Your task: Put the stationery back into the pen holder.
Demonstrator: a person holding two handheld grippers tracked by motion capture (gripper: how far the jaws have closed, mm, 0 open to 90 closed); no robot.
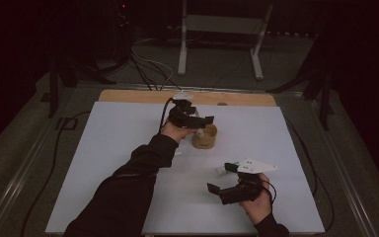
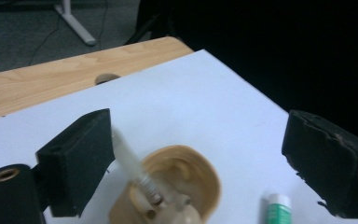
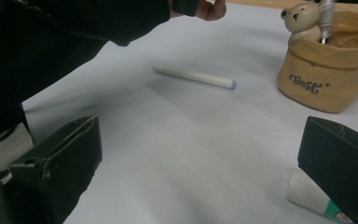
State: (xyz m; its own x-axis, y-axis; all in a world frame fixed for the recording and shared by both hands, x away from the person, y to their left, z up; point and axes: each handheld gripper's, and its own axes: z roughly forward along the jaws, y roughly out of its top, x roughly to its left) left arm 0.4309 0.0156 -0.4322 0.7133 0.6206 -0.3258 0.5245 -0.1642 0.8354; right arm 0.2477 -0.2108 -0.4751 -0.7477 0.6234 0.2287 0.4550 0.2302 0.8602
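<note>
A tan bag-shaped pot (image 1: 205, 137) with a small bear figure on its rim stands mid-table on the white sheet. My left gripper (image 1: 200, 123) hovers just over it, open. In the left gripper view the jaws stand wide above the pot (image 2: 168, 186). A white pen (image 2: 128, 158) leans in the pot beside the left jaw, and nothing pinches it. My right gripper (image 1: 220, 177) is open low over the sheet at the near right. A green-and-white tube (image 3: 310, 193) lies by its right jaw. A white stick (image 3: 193, 77) lies on the sheet beyond, left of the pot (image 3: 328, 77).
The white sheet (image 1: 128, 128) covers a wooden table whose bare strip (image 1: 128, 95) runs along the far edge, with a round hole (image 2: 105, 78) in it. A white stand's legs (image 1: 182, 59) and cables sit on the floor beyond. The person's dark sleeve (image 1: 128, 187) crosses the near left.
</note>
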